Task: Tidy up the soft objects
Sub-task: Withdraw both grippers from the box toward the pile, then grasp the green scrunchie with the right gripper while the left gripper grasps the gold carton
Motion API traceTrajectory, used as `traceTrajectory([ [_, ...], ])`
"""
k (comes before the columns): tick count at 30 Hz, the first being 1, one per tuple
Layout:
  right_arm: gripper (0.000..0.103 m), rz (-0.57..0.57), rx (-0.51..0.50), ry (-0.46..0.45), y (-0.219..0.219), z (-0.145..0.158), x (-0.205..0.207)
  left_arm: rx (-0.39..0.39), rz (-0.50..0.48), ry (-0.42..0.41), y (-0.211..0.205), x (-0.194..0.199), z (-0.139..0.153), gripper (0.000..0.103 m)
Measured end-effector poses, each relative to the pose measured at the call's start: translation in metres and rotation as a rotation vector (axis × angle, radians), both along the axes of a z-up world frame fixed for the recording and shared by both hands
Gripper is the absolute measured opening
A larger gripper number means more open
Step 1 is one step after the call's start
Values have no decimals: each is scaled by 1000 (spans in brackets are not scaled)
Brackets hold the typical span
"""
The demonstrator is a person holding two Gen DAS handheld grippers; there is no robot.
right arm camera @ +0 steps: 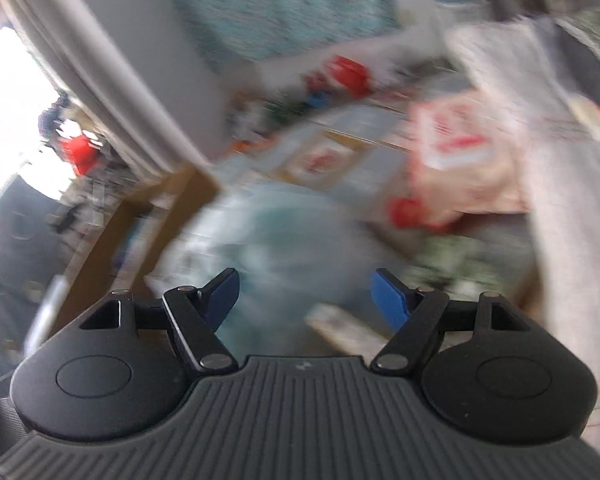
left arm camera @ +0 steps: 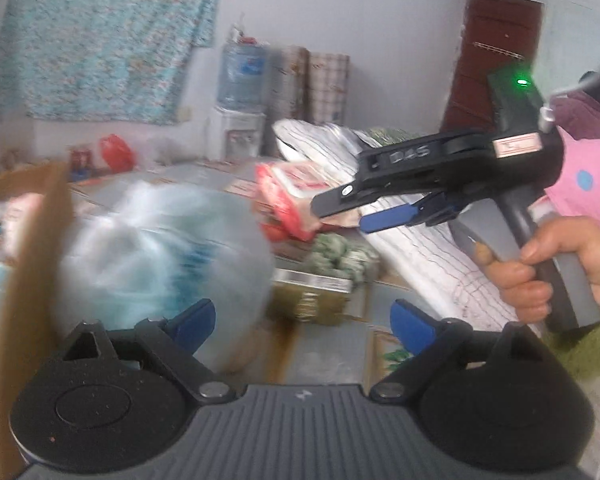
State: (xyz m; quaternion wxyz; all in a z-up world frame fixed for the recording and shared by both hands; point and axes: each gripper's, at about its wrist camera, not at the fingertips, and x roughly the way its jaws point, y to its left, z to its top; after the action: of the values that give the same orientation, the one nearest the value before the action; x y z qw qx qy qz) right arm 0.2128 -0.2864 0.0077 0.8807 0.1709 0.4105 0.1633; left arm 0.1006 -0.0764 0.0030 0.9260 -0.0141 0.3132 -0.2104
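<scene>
A clear plastic bag of pale blue and white soft stuff is blurred, right next to a brown cardboard box wall. My left gripper is open wide; the bag lies just beyond its left finger, not between the pads. My right gripper hangs open over the table on the right, held by a hand, with nothing in it. The right wrist view is heavily blurred: the right gripper is open above the same bag, and the box is on the left.
A red and white package and a green-white bundle lie behind the bag. White striped fabric is piled at the right. A water dispenser stands against the back wall.
</scene>
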Motion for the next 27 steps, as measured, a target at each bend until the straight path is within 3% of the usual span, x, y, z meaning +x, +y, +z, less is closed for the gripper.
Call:
traceTrajectory([
  [4, 73, -16, -56, 74, -14, -34, 21, 59, 9, -37, -32, 25, -26, 94],
  [9, 83, 52, -209, 99, -2, -57, 48, 188, 15, -47, -68, 47, -54, 94],
  [14, 83, 81, -285, 120, -2, -74, 70, 182, 23, -6, -79, 68, -68, 94],
  [18, 82, 101, -282, 106, -8, -82, 74, 212, 36, -37, -87, 73, -73, 94],
  [23, 47, 116, -327, 70, -10, -82, 66, 261, 66, -83, -95, 78, -75, 81],
  [27, 30, 112, -246, 85, -18, -81, 61, 255, 79, -77, -95, 81, -75, 77],
])
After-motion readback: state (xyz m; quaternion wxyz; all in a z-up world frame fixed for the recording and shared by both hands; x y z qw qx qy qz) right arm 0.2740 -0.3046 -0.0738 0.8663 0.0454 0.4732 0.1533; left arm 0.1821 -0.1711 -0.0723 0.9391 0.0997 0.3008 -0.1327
